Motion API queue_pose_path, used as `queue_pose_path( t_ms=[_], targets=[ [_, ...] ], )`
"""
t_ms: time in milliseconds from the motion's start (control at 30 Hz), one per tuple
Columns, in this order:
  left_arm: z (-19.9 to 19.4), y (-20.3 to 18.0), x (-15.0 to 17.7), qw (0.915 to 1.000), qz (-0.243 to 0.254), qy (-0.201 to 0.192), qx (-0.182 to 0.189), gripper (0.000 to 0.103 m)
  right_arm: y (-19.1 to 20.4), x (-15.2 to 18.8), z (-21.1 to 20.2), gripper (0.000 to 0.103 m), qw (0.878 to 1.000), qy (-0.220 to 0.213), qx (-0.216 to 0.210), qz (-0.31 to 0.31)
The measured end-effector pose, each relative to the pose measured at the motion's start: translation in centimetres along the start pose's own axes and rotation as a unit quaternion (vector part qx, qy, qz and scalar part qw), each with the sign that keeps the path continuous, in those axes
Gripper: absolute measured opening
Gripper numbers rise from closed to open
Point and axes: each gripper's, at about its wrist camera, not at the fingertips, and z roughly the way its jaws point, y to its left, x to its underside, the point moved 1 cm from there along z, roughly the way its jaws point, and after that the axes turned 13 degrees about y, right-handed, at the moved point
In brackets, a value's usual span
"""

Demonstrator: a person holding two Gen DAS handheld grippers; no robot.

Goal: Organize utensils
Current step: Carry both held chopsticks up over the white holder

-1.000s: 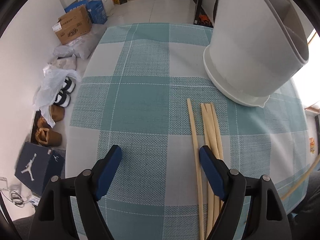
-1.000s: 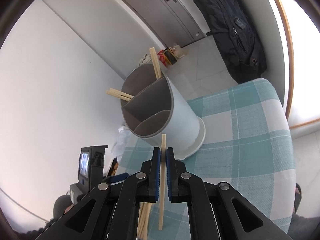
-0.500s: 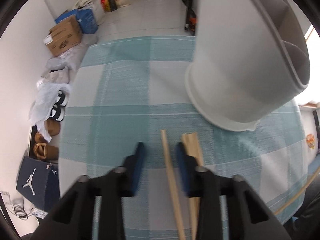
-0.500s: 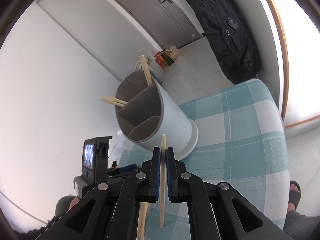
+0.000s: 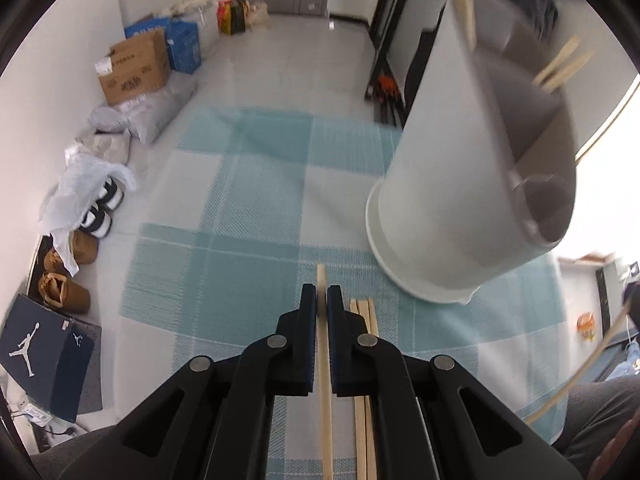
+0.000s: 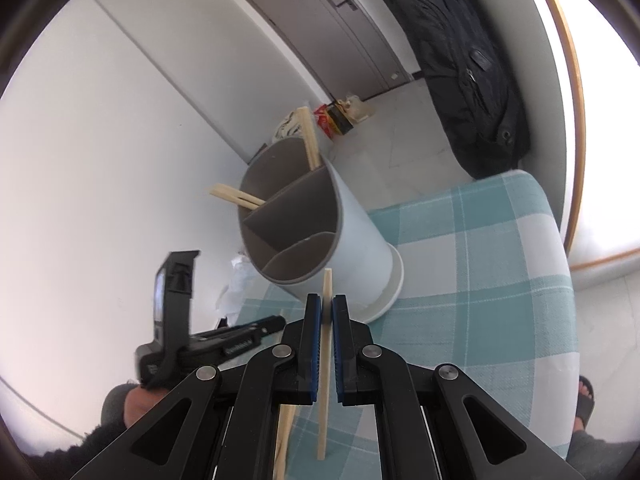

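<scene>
Both tongs are clamping a chopstick each: left gripper [image 5: 323, 300] pinching one [image 5: 325, 380] beside the holder [image 6: 320, 232], right gripper [image 6: 327, 312] carrying another [image 6: 325, 360] near it. Next probably means tipping them into a compartment.

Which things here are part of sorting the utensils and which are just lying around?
Part of the job:
left gripper shut on a chopstick
right gripper shut on another chopstick
loose chopsticks
divided utensil holder

Lying about:
cardboard box
Jordan shoebox
black backpack
</scene>
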Motion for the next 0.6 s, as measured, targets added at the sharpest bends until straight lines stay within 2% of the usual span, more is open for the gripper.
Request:
queue_pose_path(
  t_ms=[233, 600],
  targets=[
    [-4.2, -0.8, 1.0, 0.9974, 0.013, -0.07, 0.015, 0.001, 1.2, 0.8, -0.7, 0.005, 0.999, -0.022, 0.008, -0.025],
    [-6.8, 0.0, 2.4, 0.9911, 0.011, -0.128, 0.035, 0.001, 3.7, 2.1, -1.3, 0.005, 0.997, -0.045, 0.033, -0.057]
  ],
)
